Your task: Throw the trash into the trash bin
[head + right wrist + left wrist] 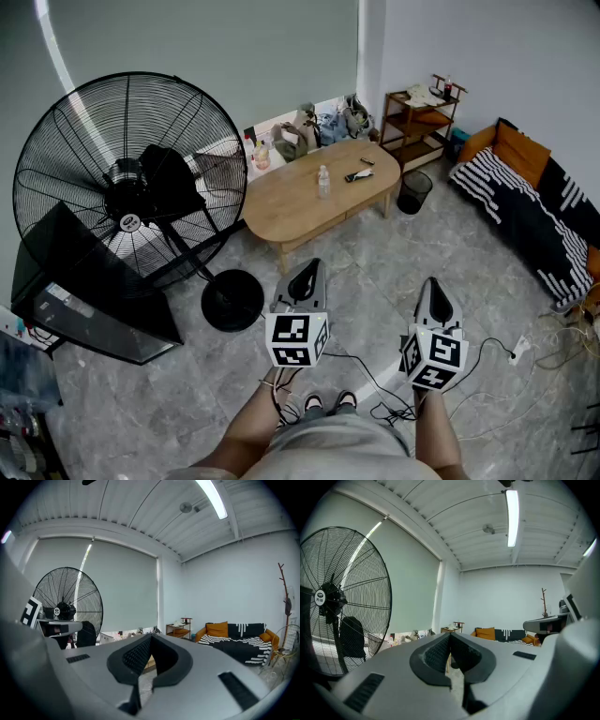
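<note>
Tool state: your left gripper (305, 274) and your right gripper (433, 286) both have their jaws together. Each gripper's own view shows the dark pads meeting at the tips with nothing between them. Both are empty and held roughly level above the floor, in the lower centre of the head view.

Location of the task's things: the wooden table (291, 202) lies up-frame from both grippers and well apart from them, with bare floor between. Its long axis runs from lower left to upper right of the frame. A clear bottle (323, 180) stands upright near the table's middle, and a small dark item (358, 175) lies flat just to its right. What that item is cannot be made out. I judge the bottle the likeliest piece of trash. The black trash bin (413, 191) stands on the floor at the table's right end, just beside its leg.

Deciding relation: the bottle sits almost straight up-frame from your left gripper, a little to the right, so that hand is the nearer to it. The bin sits up-frame from your right gripper, so that hand is the nearer to the drop. The bottle's long axis is vertical, so a level approach from the side would suit it. Neither gripper is within reach of the table, so you would need to step forward and open the jaws.
</note>
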Available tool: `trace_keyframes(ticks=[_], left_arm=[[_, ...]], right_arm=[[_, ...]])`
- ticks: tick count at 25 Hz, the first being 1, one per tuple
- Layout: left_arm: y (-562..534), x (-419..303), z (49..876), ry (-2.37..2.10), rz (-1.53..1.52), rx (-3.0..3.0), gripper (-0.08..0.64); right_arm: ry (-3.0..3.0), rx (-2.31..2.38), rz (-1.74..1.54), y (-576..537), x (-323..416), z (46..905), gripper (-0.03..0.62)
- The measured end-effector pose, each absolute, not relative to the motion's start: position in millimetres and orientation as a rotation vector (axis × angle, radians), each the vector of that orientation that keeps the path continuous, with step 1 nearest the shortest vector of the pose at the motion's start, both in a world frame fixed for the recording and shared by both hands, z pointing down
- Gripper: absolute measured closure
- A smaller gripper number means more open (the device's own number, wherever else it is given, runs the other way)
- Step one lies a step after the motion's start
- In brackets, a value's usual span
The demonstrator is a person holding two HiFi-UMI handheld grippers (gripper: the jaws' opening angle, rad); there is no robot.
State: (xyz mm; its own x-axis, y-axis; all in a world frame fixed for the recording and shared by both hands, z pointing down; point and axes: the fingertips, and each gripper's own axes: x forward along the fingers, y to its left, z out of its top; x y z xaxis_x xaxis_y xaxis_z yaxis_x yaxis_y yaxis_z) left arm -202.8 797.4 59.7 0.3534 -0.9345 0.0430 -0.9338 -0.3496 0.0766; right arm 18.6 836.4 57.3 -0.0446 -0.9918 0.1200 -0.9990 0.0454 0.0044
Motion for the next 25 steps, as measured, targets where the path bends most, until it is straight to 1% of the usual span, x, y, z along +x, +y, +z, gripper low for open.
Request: trace_keyframes(ticks=[10, 21, 25], left_arm=[[793.2, -198.2, 59.3, -1.744, 0.000, 2.516, 0.541], [792.1, -213.0, 60.2, -1.753, 0.008, 2.515, 0.541], [791.1, -221.2, 62.5, -1.751, 0.010, 2.514, 0.541]], right_arm=[[-2.217, 2.110, 0.144, 832.6, 23.8, 61.7, 0.588], [-2.221, 2.117, 0.147, 828.2, 12.0, 66.3, 0.583], [-2.225, 2.134, 0.150, 827.1, 8.0, 65.4, 0.531]])
